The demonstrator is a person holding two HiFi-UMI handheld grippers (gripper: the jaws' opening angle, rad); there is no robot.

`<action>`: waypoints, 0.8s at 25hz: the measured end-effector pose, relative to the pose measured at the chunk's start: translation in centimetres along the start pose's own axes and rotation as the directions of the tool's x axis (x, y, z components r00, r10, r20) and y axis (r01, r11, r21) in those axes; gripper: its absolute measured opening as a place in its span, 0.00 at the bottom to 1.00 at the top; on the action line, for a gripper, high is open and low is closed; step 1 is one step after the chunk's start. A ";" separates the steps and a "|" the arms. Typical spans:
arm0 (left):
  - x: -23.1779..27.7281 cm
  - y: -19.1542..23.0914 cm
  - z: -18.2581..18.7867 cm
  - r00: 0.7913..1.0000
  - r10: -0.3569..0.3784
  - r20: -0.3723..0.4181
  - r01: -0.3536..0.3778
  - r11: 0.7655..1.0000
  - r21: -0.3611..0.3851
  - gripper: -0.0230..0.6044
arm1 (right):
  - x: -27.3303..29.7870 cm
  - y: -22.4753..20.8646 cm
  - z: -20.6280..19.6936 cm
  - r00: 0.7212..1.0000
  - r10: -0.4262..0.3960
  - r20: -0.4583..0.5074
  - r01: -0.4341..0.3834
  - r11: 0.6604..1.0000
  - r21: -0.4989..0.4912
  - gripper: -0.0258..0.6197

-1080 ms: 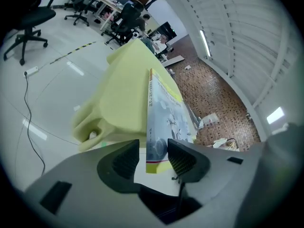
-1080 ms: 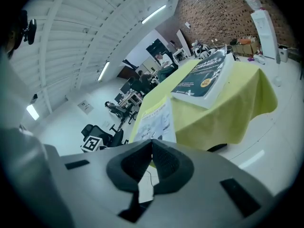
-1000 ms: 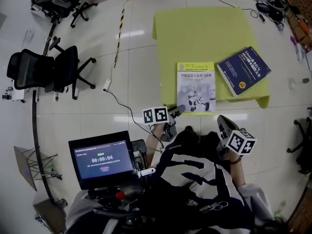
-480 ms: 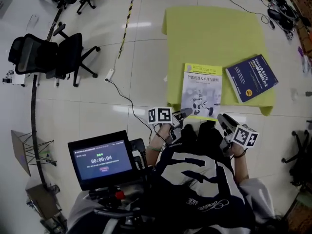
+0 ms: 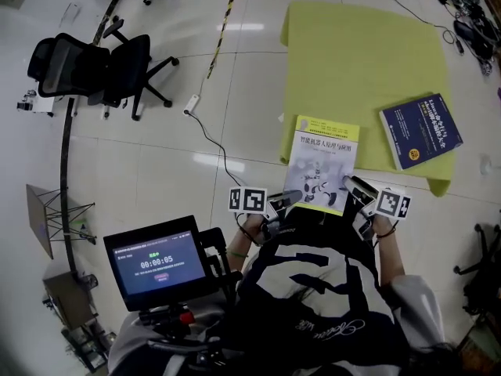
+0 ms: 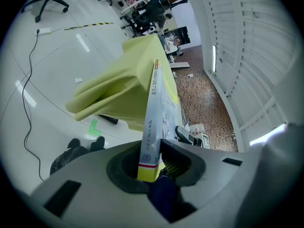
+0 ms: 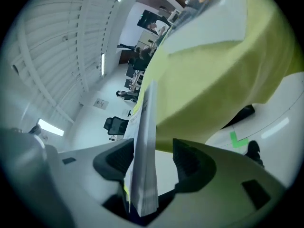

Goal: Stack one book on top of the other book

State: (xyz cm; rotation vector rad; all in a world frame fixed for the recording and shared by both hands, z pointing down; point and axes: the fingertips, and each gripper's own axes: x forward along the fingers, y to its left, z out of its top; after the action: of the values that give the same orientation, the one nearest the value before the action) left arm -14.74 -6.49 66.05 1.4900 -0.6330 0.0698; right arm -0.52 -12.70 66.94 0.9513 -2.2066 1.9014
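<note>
A white book with a yellow band (image 5: 321, 161) lies on the yellow-clothed table (image 5: 360, 53), and its near end juts past the table's front edge. At the book's near left corner, my left gripper (image 5: 288, 200) is closing, its pads pressed on the spine (image 6: 153, 113). The jaws of my right gripper (image 5: 350, 185) are opening around the near right corner. There the page edge (image 7: 145, 141) leans on one jaw, with a gap to the other. The blue book (image 5: 421, 131) rests flat near the table's right front corner, apart from both grippers.
Two black office chairs (image 5: 102, 65) stand on the white floor at the left. A cable (image 5: 211, 131) trails toward the table. A monitor on a rig (image 5: 155, 262) sits at my lower left, with a stand (image 5: 55, 210) beside it. The yellow cloth (image 6: 118, 84) hangs over the table's edge.
Both grippers came forward to the white book's near edge. The left closed on its left corner. The right dropped to the right corner and opened. The book now overhangs the table edge further.
</note>
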 end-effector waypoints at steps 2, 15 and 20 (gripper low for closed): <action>-0.3 -0.1 -0.2 1.000 0.007 0.004 -0.007 1.000 -0.006 0.18 | 1.4 0.2 -0.3 0.999 0.032 -0.024 -0.032 0.999 0.022 0.41; -5.3 0.5 -3.2 0.986 0.165 -0.021 -0.156 0.961 0.226 0.18 | 1.8 5.6 -5.9 0.999 -0.046 0.005 0.046 0.974 -0.222 0.18; -6.0 -1.4 -3.4 0.985 0.172 -0.031 -0.148 0.916 0.373 0.19 | 0.4 6.9 -6.1 0.997 -0.059 0.042 0.069 0.956 -0.284 0.20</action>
State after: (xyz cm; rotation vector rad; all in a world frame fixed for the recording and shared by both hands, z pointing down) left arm -17.99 -1.46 62.31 1.7873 -0.7170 0.3808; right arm -6.29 -6.96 62.50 0.9942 -2.3519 1.4950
